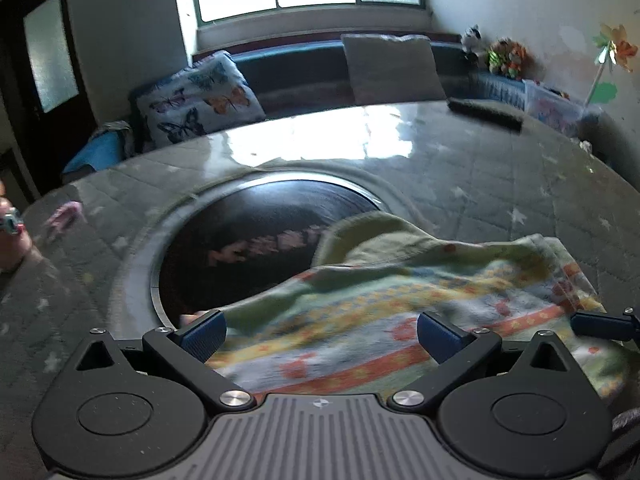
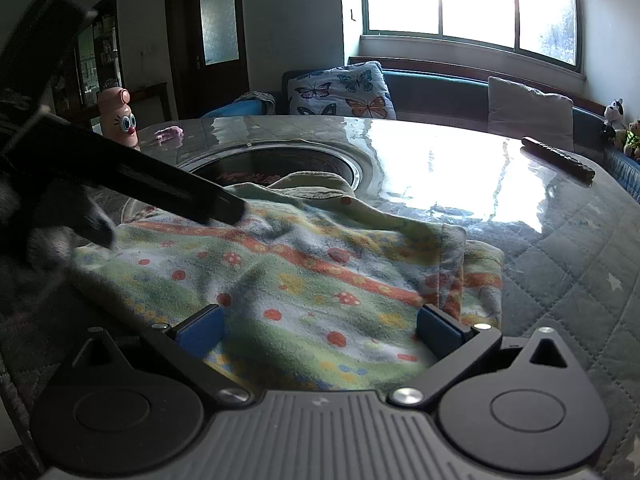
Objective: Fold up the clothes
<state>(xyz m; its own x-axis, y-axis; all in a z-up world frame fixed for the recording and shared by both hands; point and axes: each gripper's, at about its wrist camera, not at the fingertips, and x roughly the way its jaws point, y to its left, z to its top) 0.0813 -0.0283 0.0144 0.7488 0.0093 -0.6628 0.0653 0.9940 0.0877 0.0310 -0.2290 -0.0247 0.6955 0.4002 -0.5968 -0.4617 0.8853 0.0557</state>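
Patterned garment (image 2: 304, 272) lies bunched on the quilted table cover (image 2: 568, 272), its far edge draped over the rim of the round recess (image 2: 356, 172) set in the table centre. Left gripper (image 1: 320, 330) hovers low over the near part of the cloth with both blue pads spread wide and nothing between them. Right gripper (image 2: 320, 326) is likewise spread wide over the near hem, empty; the left unit's finger (image 2: 224, 208) appears in its view resting at or just above the fabric. Judged stage: positioning before a grasp. Risks: a jaw closing on several stacked layers at the doubled right edge would drag the whole bundle instead of one layer; pulling toward the recess could let cloth slide in; the two grippers, near one another, may collide.
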